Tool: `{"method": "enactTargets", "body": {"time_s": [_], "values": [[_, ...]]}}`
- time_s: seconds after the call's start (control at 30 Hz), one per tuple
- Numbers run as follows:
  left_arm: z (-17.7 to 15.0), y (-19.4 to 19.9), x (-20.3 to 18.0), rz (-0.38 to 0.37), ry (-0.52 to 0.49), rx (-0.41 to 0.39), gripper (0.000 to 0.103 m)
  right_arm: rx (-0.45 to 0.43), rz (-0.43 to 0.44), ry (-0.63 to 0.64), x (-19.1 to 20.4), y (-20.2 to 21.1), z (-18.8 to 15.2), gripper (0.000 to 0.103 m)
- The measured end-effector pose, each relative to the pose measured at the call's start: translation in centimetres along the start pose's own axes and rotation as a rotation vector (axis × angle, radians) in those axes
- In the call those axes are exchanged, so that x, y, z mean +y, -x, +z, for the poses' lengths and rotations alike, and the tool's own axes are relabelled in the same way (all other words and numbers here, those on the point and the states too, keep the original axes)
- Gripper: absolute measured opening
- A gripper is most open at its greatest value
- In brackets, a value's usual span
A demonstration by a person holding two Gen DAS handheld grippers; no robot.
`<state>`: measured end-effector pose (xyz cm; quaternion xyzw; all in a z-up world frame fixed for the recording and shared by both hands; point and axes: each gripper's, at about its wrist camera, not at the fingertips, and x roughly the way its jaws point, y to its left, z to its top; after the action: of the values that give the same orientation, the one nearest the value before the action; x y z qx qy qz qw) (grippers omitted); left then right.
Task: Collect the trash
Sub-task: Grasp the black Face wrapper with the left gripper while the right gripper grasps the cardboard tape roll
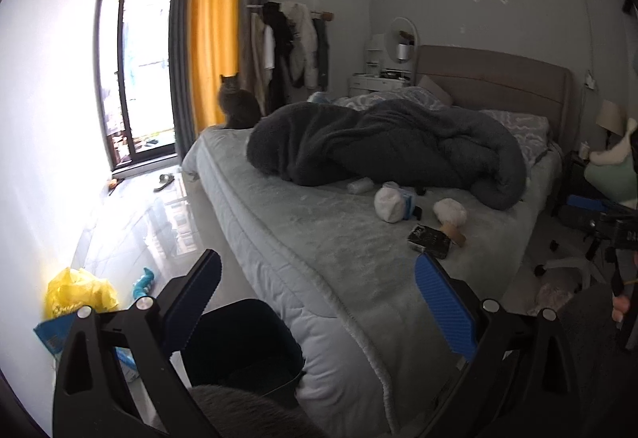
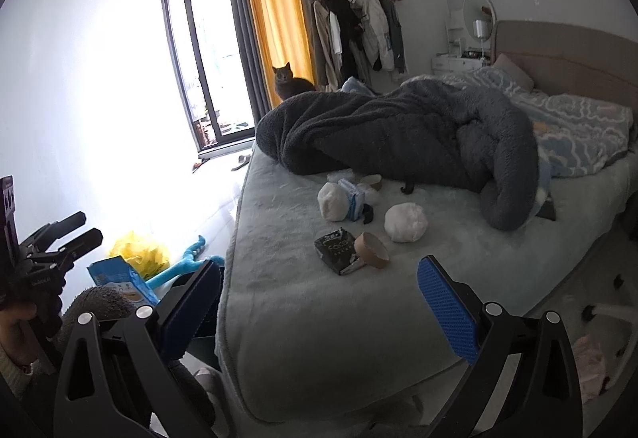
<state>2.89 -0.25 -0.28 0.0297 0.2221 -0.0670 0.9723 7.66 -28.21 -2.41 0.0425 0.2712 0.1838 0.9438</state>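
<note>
Both hand-held grippers, left (image 1: 317,280) and right (image 2: 319,284), were wide open and empty. Picking hadn't begun; next, reaching the cardboard roll (image 2: 372,250) on the bed (image 2: 319,318) seemed right.

Each gripper, the left gripper (image 1: 317,296) and the right gripper (image 2: 319,302), is built of black angular arms fastened with round silver screws (image 1: 83,313). Ribbed blue pads (image 2: 448,308) are fitted on the fingers.

Box (image 2: 335,252) touches tube (image 2: 371,250) on bed (image 2: 319,318), blanket (image 2: 398,135) behind.
</note>
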Motion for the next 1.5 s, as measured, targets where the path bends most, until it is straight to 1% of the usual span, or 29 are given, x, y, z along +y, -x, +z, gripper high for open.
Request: {"method": "enactTargets", "body": {"time_s": [0.13,0.3,0.4,0.43,0.5,0.57,0.7,0.87,1.07,1.33,1.4,1.47,1.5], "values": [[0.1,-2.0,-1.1,-0.07,-0.056,0.017,0.098,0.025,0.054,-0.037,-1.5,-1.9,0.2,0.097],[-0.6,-5.2,-1.5,-0.143,-0.079,0.057,0.097,0.061,0.067,-0.083,-4.2,-4.9,-0.1,0.091],[-0.8,-7.3,-1.9,-0.194,-0.102,0.099,0.088,0.091,0.087,-0.126,-6.0,-7.3,-0.5,0.09],[-0.9,-8.2,-2.1,-0.216,-0.11,0.113,0.088,0.099,0.093,-0.13,-6.3,-7.9,-0.6,0.088],[-1.0,-9.5,-2.3,-0.25,-0.112,0.139,0.087,0.121,0.098,-0.12,-6.7,-9.5,-0.5,0.086],[-1.1,-11.0,-2.5,-0.291,-0.105,0.174,0.085,0.14,0.102,-0.102,-6.8,-10.6,-0.5,0.08],[-1.6,-13.1,-3.3,-0.342,-0.134,0.207,0.084,0.178,0.133,-0.086,-7.6,-13.4,-0.4,0.078],[-1.9,-15.2,-4.5,-0.432,-0.156,0.255,0.084,0.209,0.169,-0.094,-9.1,-15.8,0.0,0.076],[-2.2,-17.9,-7.0,-0.458,-0.253,0.282,0.08,0.257,0.2,-0.098,-10.3,-18.2,0.1,0.076],[-2.0,-21.0,-9.1,-0.471,-0.296,0.295,0.08,0.33,0.254,-0.097,-11.6,-21.1,-0.1,0.073],[-1.9,-21.6,-9.7,-0.477,-0.308,0.297,0.08,0.32,0.273,-0.087,-11.8,-21.4,0.0,0.072],[-1.8,-22.3,-10.2,-0.483,-0.314,0.298,0.08,0.318,0.319,-0.107,-12.1,-21.6,0.1,0.07],[-1.8,-22.6,-10.5,-0.491,-0.314,0.301,0.08,0.322,0.325,-0.115,-12.2,-21.7,0.2,0.069]]}}
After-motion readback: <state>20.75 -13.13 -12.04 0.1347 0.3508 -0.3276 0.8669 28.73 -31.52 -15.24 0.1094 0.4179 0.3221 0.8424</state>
